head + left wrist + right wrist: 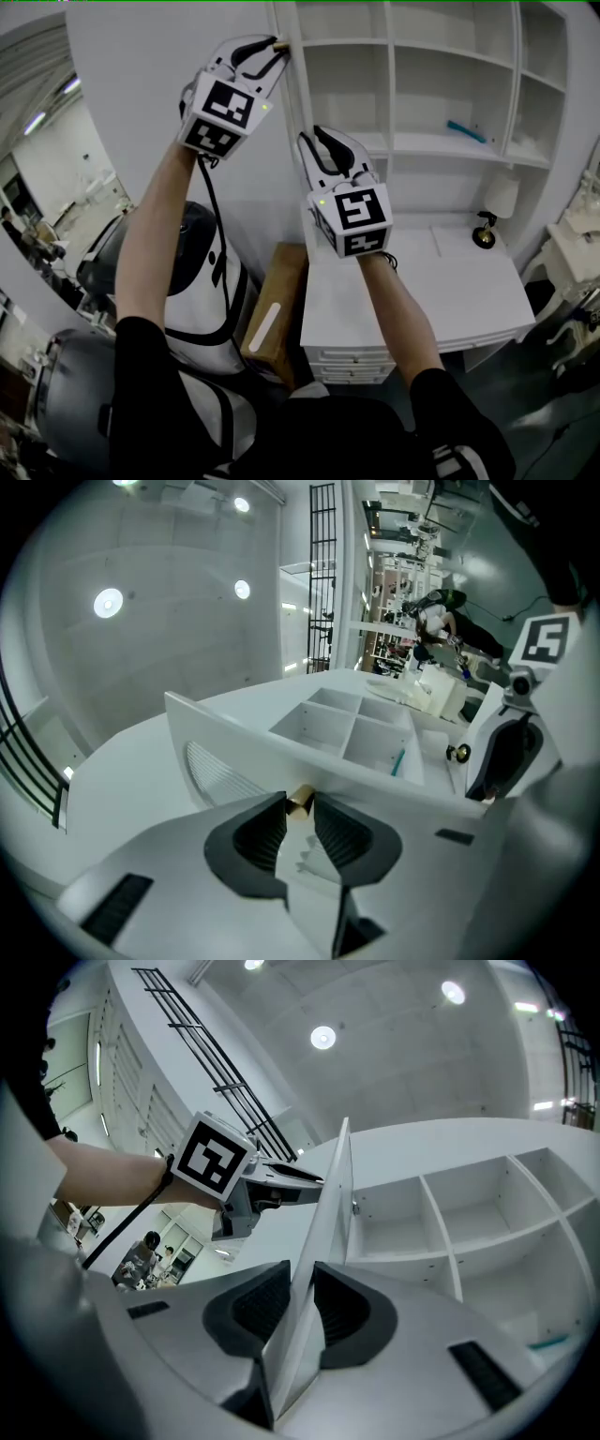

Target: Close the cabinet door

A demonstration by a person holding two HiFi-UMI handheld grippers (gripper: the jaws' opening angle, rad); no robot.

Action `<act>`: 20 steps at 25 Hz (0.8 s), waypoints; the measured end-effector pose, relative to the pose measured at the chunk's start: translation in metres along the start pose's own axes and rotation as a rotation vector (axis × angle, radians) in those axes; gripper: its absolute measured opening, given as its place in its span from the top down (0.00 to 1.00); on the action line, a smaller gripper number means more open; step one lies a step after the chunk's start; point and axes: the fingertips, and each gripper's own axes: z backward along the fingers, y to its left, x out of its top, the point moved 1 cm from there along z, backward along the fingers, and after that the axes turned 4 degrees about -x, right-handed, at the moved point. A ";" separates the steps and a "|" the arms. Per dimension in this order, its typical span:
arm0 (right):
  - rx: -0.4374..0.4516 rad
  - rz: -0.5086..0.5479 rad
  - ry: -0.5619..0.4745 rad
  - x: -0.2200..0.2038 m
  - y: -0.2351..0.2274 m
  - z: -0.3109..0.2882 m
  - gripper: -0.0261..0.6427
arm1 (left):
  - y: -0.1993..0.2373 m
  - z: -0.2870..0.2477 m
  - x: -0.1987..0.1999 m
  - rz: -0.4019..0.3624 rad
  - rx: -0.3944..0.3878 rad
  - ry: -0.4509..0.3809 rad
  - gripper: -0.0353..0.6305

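Note:
The white cabinet door [150,84] stands open, edge-on to the open shelves [441,84]. My left gripper [276,49] is up at the door's top corner, shut on the small brass knob [280,44]. In the left gripper view the knob [300,801] sits pinched between the dark ribbed pads [262,834]. My right gripper [315,139] is lower, on the door's free edge. In the right gripper view the door's edge [330,1213] runs between the jaws of my right gripper [302,1305], and both pads touch it with no gap showing. The left gripper [267,1185] shows beyond the door there.
Below the shelves is a white desk top [412,291] with drawers [352,366] and a small gold-based lamp [487,230]. A teal object [466,131] lies on a shelf. A cardboard box [277,305] and a white-and-black machine [202,281] stand left of the desk.

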 end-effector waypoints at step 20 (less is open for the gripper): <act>-0.017 -0.167 0.046 -0.017 -0.079 0.012 0.84 | -0.032 -0.060 0.035 -0.129 -0.109 0.002 0.81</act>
